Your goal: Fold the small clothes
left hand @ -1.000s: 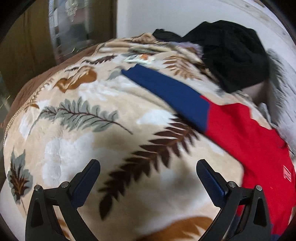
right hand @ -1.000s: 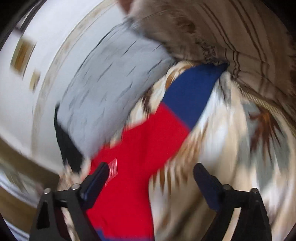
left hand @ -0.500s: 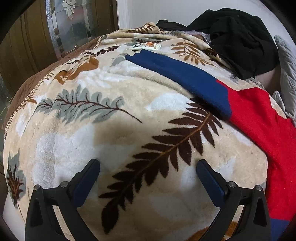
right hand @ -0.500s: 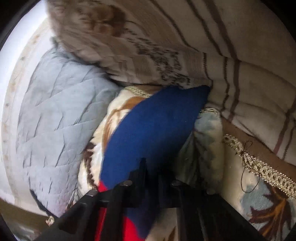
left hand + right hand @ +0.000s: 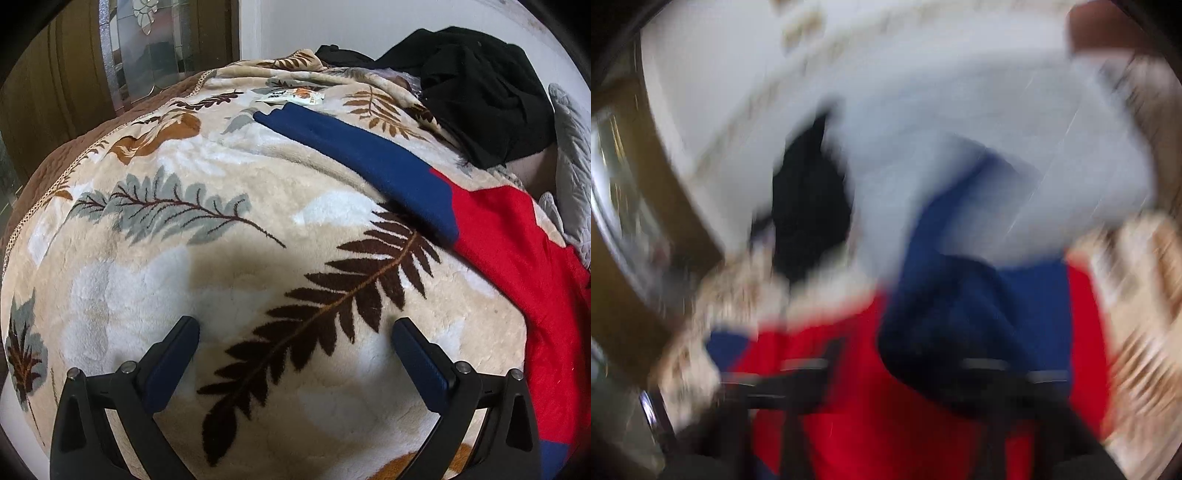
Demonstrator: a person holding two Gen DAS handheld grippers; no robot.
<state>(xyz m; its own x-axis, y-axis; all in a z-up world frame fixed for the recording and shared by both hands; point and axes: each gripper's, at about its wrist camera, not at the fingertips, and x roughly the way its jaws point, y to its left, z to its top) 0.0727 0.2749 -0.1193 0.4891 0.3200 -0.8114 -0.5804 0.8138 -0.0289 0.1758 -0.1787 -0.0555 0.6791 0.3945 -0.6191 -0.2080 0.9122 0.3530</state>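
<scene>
1. The red-and-blue garment (image 5: 509,258) lies on the leaf-patterned blanket (image 5: 184,277), its blue sleeve (image 5: 354,155) running away up-left.
2. Left gripper (image 5: 295,354) – jaws wide, empty – sits left of it.
3. Right gripper (image 5: 905,373), blurred, has just been opening; blue cloth between its jaws, nearer the garment.

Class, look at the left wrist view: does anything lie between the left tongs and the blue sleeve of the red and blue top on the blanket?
Nothing visible does. The left tongs stand open over bare leaf-patterned fleece blanket, and the red and blue top's sleeve lies flat beyond them. The black clothing pile sits further back, behind the sleeve.
</scene>
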